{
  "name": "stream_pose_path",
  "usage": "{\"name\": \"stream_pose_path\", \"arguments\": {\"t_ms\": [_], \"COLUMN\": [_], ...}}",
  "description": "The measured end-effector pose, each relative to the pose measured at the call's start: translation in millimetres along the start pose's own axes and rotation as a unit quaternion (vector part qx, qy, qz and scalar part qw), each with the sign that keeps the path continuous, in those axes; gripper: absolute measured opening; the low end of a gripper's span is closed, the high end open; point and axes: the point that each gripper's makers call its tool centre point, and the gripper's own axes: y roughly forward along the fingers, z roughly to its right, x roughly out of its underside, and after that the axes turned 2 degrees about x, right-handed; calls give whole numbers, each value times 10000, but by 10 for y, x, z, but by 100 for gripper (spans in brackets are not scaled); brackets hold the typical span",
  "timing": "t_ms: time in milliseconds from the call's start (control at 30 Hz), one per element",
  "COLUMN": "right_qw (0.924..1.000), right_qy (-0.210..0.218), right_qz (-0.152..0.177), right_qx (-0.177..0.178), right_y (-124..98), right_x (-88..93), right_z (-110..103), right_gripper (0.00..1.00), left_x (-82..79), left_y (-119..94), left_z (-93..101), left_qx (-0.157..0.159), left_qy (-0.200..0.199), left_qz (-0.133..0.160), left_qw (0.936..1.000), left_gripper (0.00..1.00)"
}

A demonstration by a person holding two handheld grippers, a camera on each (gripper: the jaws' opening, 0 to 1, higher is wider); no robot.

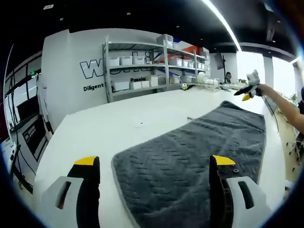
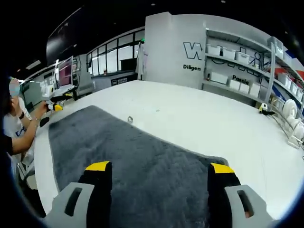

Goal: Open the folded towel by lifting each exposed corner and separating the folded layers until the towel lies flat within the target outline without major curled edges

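White bench (image 1: 118, 128), grey towel (image 1: 190, 156) spread out; both tongs (image 1: 154, 164) (image 2: 159, 168) apart, empty. I'd check edges for curls, nip low.

Both views are bright and evenly lit. A ceiling light strip (image 1: 223, 21) glows overhead, and the white bench (image 1: 118, 128) shows mild glare with only faint shadows. Fisheye bending curves the shelves (image 1: 152, 61) and edges; far corners look soft.
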Motion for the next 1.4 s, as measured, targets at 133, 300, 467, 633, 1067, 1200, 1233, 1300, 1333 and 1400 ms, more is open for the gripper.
{"name": "stream_pose_path", "arguments": {"t_ms": [133, 300, 467, 633, 1067, 1200, 1233, 1300, 1333, 1400], "right_qw": [9995, 9984, 9968, 9954, 9926, 9929, 9929, 9931, 9933, 9937], "right_qy": [-15, 62, 201, 257, 510, 525, 534, 509, 494, 452], "right_qz": [-71, -46, -242, -347, -499, -477, -465, -447, -426, -387], "right_qx": [317, 562, 730, 857, 987, 959, 954, 953, 950, 953], "right_y": [146, 253, 550, 753, 1008, 1042, 1042, 1045, 1052, 1080], "right_x": [56, 109, -11, 27, 214, 245, 244, 245, 241, 228], "right_z": [169, 275, 893, 1072, 1252, 1247, 1240, 1222, 1215, 1196], "right_gripper": [67, 49, 40, 36, 23, 20, 19, 12, 9, 6], "left_x": [-12, 10, 135, 267, 474, 497, 499, 511, 511, 503], "left_y": [156, 452, 726, 919, 1090, 1107, 1112, 1111, 1114, 1120], "left_z": [-89, -248, -233, -205, -292, -313, -314, -293, -296, -318], "left_qx": [-52, -240, -120, -20, -96, -154, -164, -188, -198, -236], "left_qy": [-68, -43, -99, -98, 256, 386, 401, 446, 455, 481], "left_qz": [16, -71, -325, -569, -988, -949, -935, -883, -859, -817], "left_qw": [10000, 9997, 9994, 9983, 9947, 9946, 9947, 9949, 9951, 9952], "left_gripper": [74, 59, 42, 34, 20, 13, 12, 7, 6, 4]}}
